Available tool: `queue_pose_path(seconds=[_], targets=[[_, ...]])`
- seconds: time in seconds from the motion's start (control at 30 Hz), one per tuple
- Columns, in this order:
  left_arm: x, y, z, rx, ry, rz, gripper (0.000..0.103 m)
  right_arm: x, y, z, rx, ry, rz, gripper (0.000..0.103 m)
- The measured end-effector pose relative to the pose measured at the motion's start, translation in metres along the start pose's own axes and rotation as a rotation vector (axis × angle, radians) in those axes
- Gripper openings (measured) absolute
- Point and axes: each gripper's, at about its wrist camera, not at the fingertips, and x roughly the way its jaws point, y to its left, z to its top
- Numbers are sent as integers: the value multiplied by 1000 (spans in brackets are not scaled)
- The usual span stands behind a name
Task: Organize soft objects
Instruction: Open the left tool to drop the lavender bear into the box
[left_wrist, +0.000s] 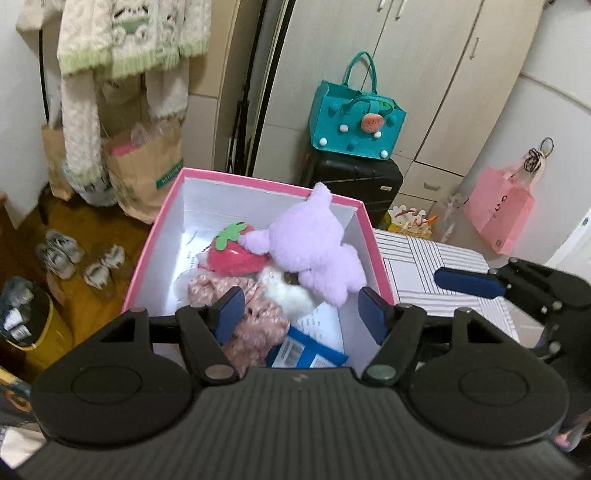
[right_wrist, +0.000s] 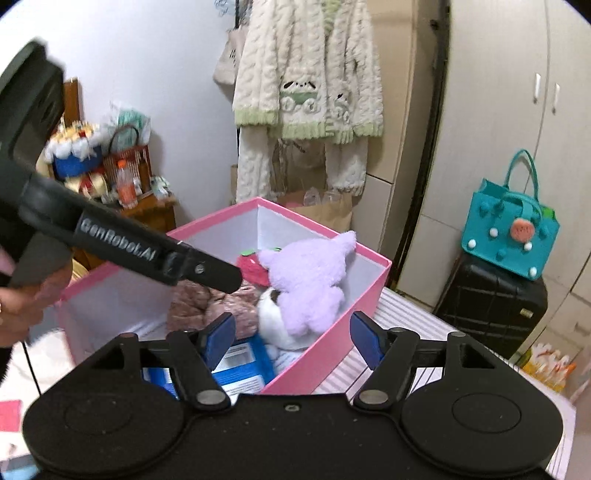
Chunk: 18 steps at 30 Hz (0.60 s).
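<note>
Piled in a pink box (left_wrist: 258, 176) with white inner walls: a purple plush (left_wrist: 314, 243) leaning against the far right wall, a red strawberry plush (left_wrist: 234, 253) touching it on the left, a white furry toy (left_wrist: 286, 291) beneath the purple one, a pink floral fabric piece (left_wrist: 255, 317) nearer the camera, and a blue packet (left_wrist: 306, 352) lying at the near edge. Box set on a striped tablecloth (left_wrist: 436, 266). Left gripper (left_wrist: 301, 314) poised above the near end of the box, jaws apart and holding nothing (floral fabric just under the left pad). Right gripper (right_wrist: 291, 341) likewise spread wide and empty, straddling the box's near right corner. Behind: a teal handbag (left_wrist: 354, 118) atop a black suitcase (left_wrist: 354, 181), a pink paper bag (left_wrist: 498, 208) hanging at right, a cream knitted cardigan (right_wrist: 306, 85) on the wall
</note>
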Motion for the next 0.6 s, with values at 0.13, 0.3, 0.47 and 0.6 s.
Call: queue_pose_path(seconds=[0.13,0.3,0.47,0.6], targets=[[-28,-10,-13,42,-27,4,73,-18,-1,-6,23,-21,-4,74],[-57,-27,-28,90,-68,11,76,-37,-5,-11,77,-36,-9,93],[-80,-42,-38,127,-104,22,94,-58,-5,-16,160,0,-116,98],[-93,-51,-45,148,-114,48,103,-79,-1,-21,161,28,-181,99]])
